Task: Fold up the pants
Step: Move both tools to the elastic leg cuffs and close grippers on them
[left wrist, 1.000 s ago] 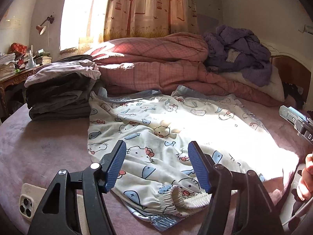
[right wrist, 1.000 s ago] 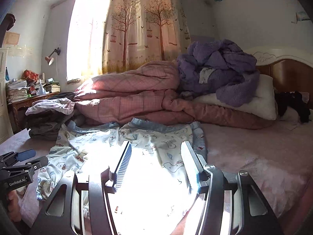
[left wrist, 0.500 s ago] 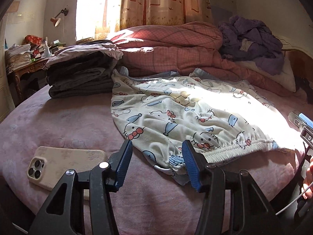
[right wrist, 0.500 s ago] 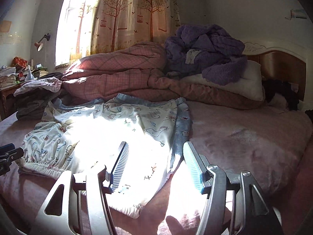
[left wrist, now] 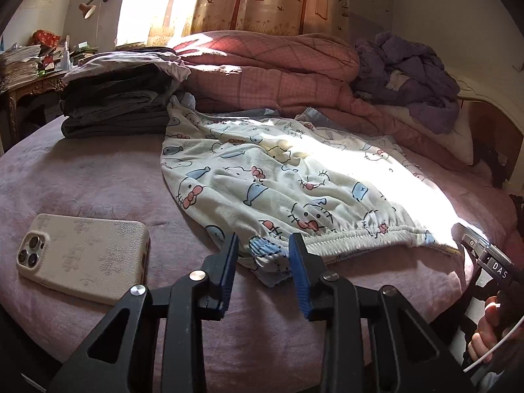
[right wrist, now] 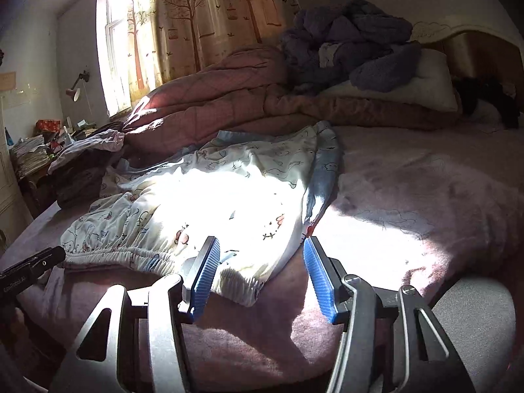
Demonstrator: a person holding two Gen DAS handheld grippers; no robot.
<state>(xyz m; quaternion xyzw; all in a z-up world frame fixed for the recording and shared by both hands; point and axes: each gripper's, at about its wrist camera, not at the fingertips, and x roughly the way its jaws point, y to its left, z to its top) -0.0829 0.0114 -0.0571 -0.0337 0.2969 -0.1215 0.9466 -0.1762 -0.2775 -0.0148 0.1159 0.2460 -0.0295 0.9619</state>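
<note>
Fleecy cartoon-print pants [left wrist: 288,180] lie flat — gathered elastic waistband [left wrist: 360,239] ribbed.

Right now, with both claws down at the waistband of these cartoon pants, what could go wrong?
The left claw, whose jaws have just been closing, has only the waistband corner of the pants between its pads, so that corner may slip out on lifting. The right claw stands open around the opposite corner; lifting now might raise one side only and skew the fold. The phone lies close beside the left claw and could get dragged or knocked.
</note>
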